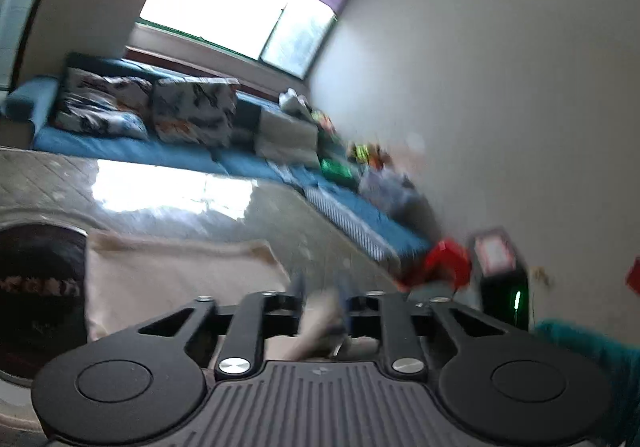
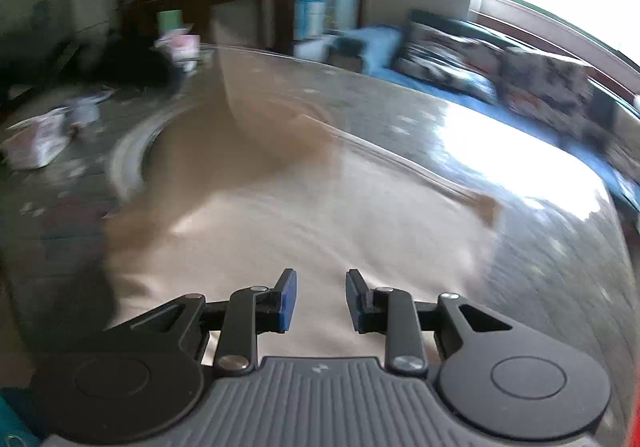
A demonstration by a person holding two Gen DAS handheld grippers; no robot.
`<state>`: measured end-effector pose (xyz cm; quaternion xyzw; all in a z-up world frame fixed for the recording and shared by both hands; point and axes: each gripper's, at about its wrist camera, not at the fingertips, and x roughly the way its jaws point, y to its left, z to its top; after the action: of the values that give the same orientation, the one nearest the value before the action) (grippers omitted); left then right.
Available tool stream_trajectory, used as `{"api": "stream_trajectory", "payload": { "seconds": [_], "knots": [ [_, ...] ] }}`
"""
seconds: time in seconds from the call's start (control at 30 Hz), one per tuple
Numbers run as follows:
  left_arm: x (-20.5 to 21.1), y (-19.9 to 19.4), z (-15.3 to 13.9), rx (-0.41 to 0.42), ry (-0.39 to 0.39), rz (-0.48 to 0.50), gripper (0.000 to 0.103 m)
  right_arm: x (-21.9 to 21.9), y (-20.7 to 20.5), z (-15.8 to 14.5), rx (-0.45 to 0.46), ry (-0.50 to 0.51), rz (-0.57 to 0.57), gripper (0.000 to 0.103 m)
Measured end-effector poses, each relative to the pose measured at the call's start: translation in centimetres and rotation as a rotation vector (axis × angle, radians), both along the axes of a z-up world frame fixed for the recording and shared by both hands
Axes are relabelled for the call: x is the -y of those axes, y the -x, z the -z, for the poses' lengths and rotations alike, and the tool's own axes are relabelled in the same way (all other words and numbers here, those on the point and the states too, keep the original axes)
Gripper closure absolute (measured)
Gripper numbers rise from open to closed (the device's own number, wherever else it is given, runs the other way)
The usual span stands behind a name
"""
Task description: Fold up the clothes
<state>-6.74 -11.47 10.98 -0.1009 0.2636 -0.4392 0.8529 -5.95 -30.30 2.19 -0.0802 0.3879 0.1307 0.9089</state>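
Pinched between the left gripper's [image 1: 322, 311] closed jaws is a bunched edge of the beige cloth [image 1: 176, 279], lifted off the table [image 1: 280, 215]. Over the spread cloth, the right gripper [image 2: 321, 299] hovers, jaws apart and empty. Beyond sits a blue sofa [image 1: 132, 151]. Folding looks barely begun: most fabric lies flat, no finished folds visible.

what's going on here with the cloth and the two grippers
A person is folding a beige cloth on a glossy table. The left tongs are shut on a bunched bit of the cloth and hold it up. The right tongs are open above the spread cloth, gripping nothing. Both views are motion-blurred.
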Motion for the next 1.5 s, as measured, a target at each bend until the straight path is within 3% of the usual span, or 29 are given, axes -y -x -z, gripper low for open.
{"api": "stream_trajectory", "payload": {
  "seconds": [0.13,0.37,0.5,0.77,0.83,0.93,1.0,1.13,1.3,1.4,1.5],
  "knots": [
    [-2.1,0.8,2.0,0.01,-0.093,-0.056,0.06,3.0,0.8,0.2,-0.01,0.025,0.081,0.076],
    [-7.5,1.6,6.8,-0.05,-0.295,-0.186,0.059,4.3,1.2,0.3,-0.008,-0.033,0.089,0.076],
    [-7.9,2.1,8.3,-0.064,-0.338,-0.201,0.059,3.3,0.4,1.1,-0.027,-0.055,0.048,0.076],
    [-7.4,2.1,9.6,-0.019,-0.377,-0.188,0.063,1.3,-0.7,3.3,-0.088,-0.022,0.018,0.078],
    [-7.1,2.5,9.6,0.004,-0.388,-0.179,0.075,0.9,-0.8,3.5,-0.092,-0.007,0.013,0.09],
    [-6.9,2.9,9.6,0.041,-0.403,-0.177,0.096,0.6,-0.5,3.0,-0.066,0.017,0.021,0.099],
    [-6.8,3.1,9.6,0.055,-0.409,-0.179,0.098,0.6,-0.4,2.4,-0.037,0.023,0.025,0.1],
    [-6.8,3.9,9.2,0.088,-0.42,-0.158,0.099,0.8,0.2,0.5,0.052,0.052,0.056,0.1],
    [-6.9,3.5,9.7,0.052,-0.429,-0.112,0.098,1.1,-0.2,1.5,0.011,0.074,0.076,0.1],
    [-7.5,3.1,8.9,0.037,-0.428,-0.097,0.093,1.7,-0.5,2.2,-0.013,0.064,0.095,0.098],
    [-8.4,2.1,7.3,0.042,-0.398,-0.11,0.079,2.1,-0.2,1.7,-0.009,0.047,0.09,0.095]
  ]
}}
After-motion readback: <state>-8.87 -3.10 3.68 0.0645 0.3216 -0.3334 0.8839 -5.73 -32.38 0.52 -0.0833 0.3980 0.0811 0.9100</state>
